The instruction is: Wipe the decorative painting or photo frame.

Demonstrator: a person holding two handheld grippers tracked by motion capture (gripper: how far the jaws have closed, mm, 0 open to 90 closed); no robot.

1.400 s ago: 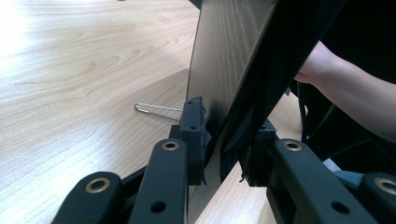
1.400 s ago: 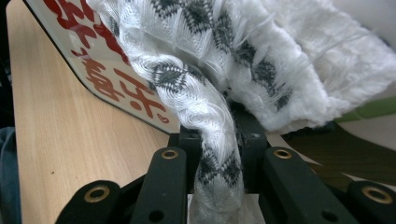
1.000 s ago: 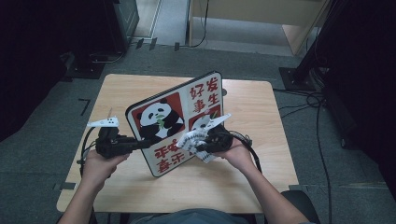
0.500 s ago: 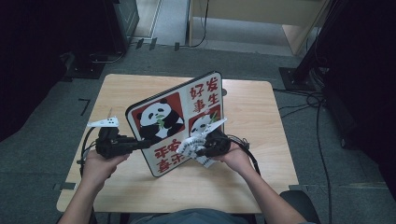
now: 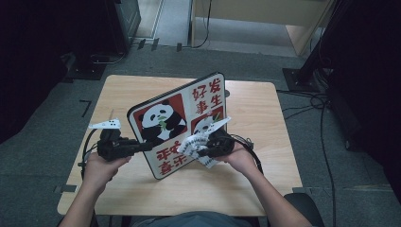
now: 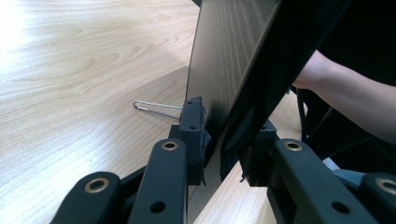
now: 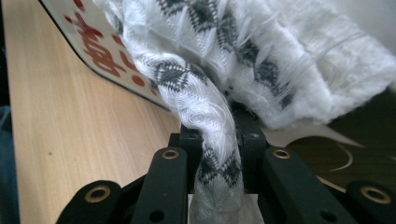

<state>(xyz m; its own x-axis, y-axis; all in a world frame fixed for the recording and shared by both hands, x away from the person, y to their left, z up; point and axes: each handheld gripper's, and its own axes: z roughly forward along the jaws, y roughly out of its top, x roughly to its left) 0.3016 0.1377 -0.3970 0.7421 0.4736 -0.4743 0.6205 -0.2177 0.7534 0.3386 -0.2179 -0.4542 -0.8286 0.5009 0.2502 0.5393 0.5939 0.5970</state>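
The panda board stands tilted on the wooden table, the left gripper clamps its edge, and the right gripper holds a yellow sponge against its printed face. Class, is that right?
Not quite. The right gripper holds no sponge: its jaws pinch a white and grey knitted cloth, as the right gripper view shows. The rest stands: the panda board is tilted on the table, with the left gripper clamped on its edge.

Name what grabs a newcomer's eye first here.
The panda board, red and white with Chinese lettering, stands tilted at the middle of the wooden table. The left gripper clamps its left edge, and the right gripper presses a fuzzy white-and-grey cloth against its face.
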